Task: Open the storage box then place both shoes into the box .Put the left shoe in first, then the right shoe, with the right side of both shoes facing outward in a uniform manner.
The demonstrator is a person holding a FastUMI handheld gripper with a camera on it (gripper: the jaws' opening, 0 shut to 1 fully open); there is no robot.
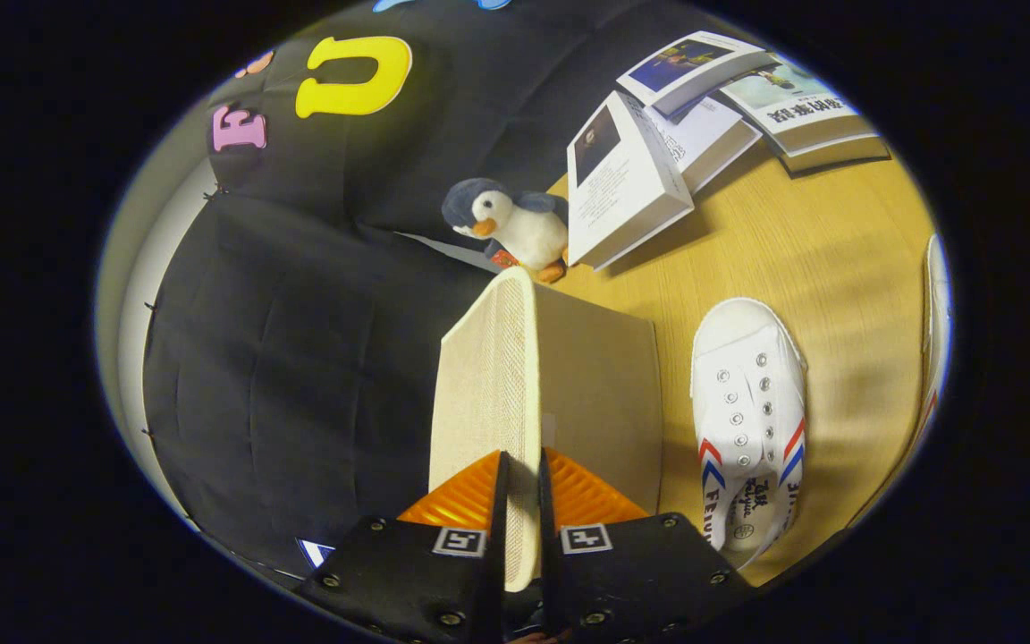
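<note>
My gripper (521, 487) is shut on the edge of the storage box's lid (488, 385), a beige woven panel that I see edge-on, lifted upright between my fingers. The beige box (600, 394) sits just beyond the fingers on the wooden table. A white canvas shoe (750, 411) with red and blue stripes lies to the right of the box, toe pointing away from me. A sliver of a second white shoe (935, 322) shows further right.
A plush penguin (512, 225) stands just beyond the box. Several books (627, 183) lie and lean on the table (792, 241) past the penguin, to the right. Black booth cloth (300, 358) hangs close on the left.
</note>
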